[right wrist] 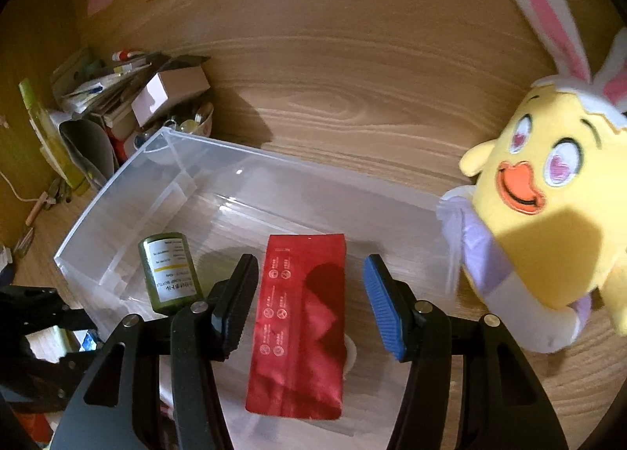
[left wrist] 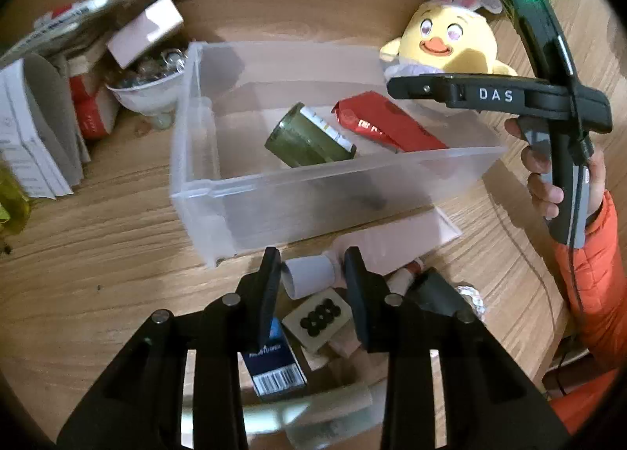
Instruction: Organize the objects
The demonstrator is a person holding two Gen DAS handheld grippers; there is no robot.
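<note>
black jaws of the left gripper (left wrist: pixel 311 269) stand on either side of a white cylindrical cap (left wrist: pixel 309 275) on a pale tube (left wrist: pixel 395 240), though contact is hard to judge. beside it lie one blue barcoded box (left wrist: pixel 274 367) and one cream card of dark buttons (left wrist: pixel 317 318). behind, one clear plastic bin (right wrist: pixel 117 211) holds one green glass jar (right wrist: pixel 170 273) and one glossy red pouch (right wrist: pixel 299 328). over the pouch the right gripper (right wrist: pixel 309 305) hangs released, empty. one yellow plush chick (right wrist: pixel 544 222) sits at the right.

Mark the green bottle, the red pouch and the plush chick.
green bottle (right wrist: pixel 169 273), right wrist view, on its label.
red pouch (right wrist: pixel 299 316), right wrist view, mid-face.
plush chick (left wrist: pixel 450 44), left wrist view, on its beak.
</note>
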